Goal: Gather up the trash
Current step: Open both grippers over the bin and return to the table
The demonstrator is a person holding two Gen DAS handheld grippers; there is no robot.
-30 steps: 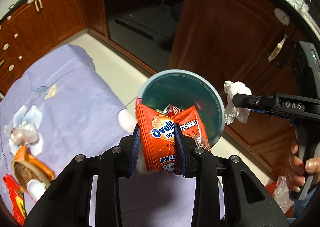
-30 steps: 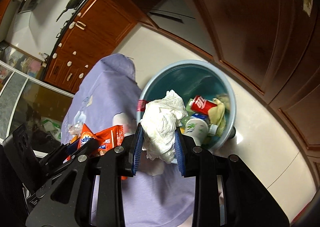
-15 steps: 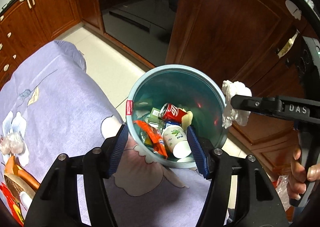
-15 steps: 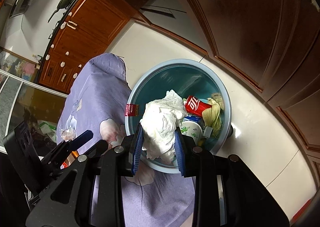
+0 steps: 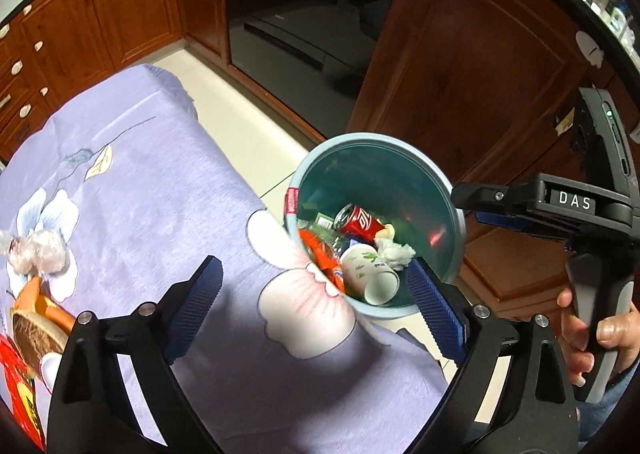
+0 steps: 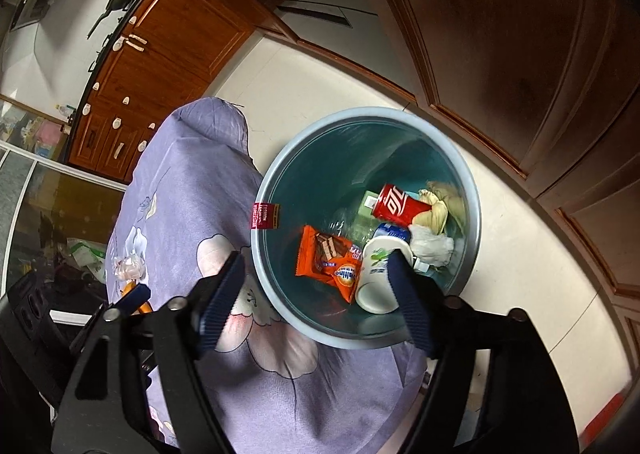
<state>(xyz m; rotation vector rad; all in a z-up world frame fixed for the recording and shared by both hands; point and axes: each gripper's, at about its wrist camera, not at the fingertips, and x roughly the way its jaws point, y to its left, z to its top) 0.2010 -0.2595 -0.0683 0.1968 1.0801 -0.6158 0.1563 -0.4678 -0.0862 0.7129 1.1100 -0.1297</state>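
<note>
Wooden cabinets [image 6: 500, 34] and pale floor tiles [image 6: 520, 254] ring the blue bin [image 6: 474, 198], where the crumpled tissue [image 6: 432, 248] lies at 3 o'clock beside cup [image 6: 376, 274], red can [image 6: 400, 208] and orange wrapper [image 6: 328, 260]. Purple floral cloth [image 5: 160, 194] sits at its 9 o'clock. Both left gripper [image 5: 316, 308] and right gripper [image 6: 316, 300] gape wide, empty, above the rim.

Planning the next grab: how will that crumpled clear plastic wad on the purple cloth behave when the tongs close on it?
The plastic wad looks thin and loosely scrunched, so it will probably squash flat and weigh very little. Its glossy film may slip between the pads, so a deep bite seems wise. It lies on the soft purple cloth, which could bunch up if the left tongs dig in.
</note>
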